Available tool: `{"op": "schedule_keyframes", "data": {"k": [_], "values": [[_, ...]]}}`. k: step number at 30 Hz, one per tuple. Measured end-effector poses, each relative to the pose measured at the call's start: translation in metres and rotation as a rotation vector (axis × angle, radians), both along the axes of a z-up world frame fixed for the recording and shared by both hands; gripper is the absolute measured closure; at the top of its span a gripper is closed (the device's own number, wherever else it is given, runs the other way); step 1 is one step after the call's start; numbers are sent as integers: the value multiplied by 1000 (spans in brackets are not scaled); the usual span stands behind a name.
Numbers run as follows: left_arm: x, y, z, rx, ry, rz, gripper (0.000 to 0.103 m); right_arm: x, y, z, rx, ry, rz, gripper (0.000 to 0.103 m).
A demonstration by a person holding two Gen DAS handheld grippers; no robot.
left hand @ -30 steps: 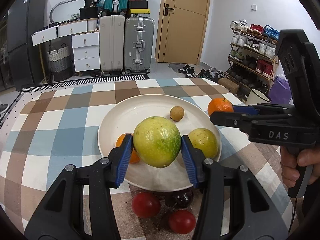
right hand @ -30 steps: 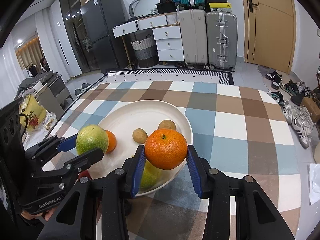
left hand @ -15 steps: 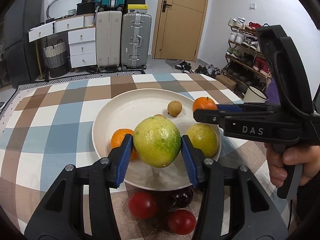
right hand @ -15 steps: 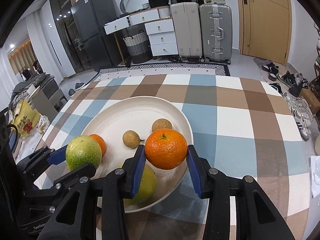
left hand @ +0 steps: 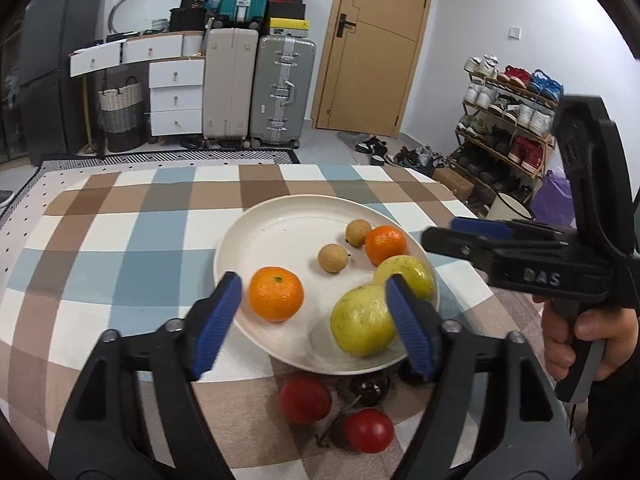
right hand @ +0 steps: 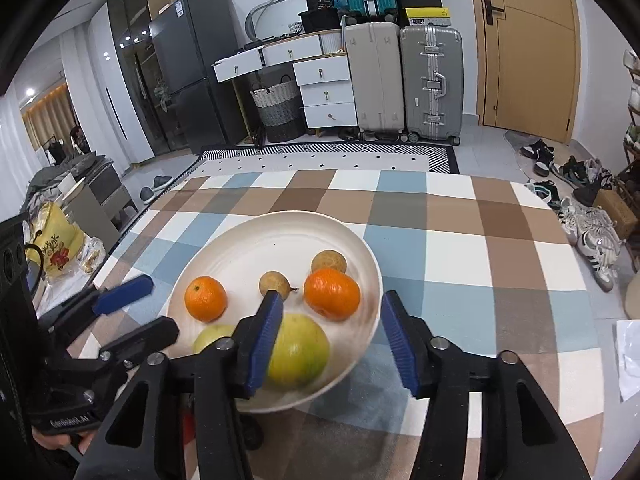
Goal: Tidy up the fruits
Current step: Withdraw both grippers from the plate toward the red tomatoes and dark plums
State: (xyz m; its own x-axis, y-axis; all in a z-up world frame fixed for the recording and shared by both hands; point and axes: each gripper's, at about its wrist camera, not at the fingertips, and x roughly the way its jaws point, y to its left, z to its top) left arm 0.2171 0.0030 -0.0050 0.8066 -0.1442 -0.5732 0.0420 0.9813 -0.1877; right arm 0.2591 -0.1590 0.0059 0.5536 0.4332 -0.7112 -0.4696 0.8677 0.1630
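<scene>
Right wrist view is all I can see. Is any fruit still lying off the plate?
Observer: Yes. The left wrist view shows two red fruits and a dark cherry on the checked cloth, just outside the near rim of the plate.
Operator: Is the left gripper holding anything?
Observer: No. The left gripper has just been opening its jaws and they stand apart. The large green-yellow fruit lies on the plate close to one pad, not squeezed.
</scene>
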Motion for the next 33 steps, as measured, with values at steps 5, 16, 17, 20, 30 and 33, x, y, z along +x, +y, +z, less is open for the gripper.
{"op": "schedule_keyframes", "data": {"k": [5,16,17,20,30,33], "values": [[-18,9,9,14,-7,22,17,-17,-10,5,12,4,16,6],[-63,10,20,80,-42,46,1,-57,-10,1,-21,-9,76,1],[-66,10,20,78,-41,42,1,-58,-10,0,-23,-10,78,1],[-72,11,17,66,-32,33,1,-65,-10,-3,-33,-13,80,1],[-77,6,5,65,-2,8,1,-78,-1,-21,-74,-23,121,1],[-75,5,1,68,8,7,1,-79,1,-28,-89,-4,131,1]]}}
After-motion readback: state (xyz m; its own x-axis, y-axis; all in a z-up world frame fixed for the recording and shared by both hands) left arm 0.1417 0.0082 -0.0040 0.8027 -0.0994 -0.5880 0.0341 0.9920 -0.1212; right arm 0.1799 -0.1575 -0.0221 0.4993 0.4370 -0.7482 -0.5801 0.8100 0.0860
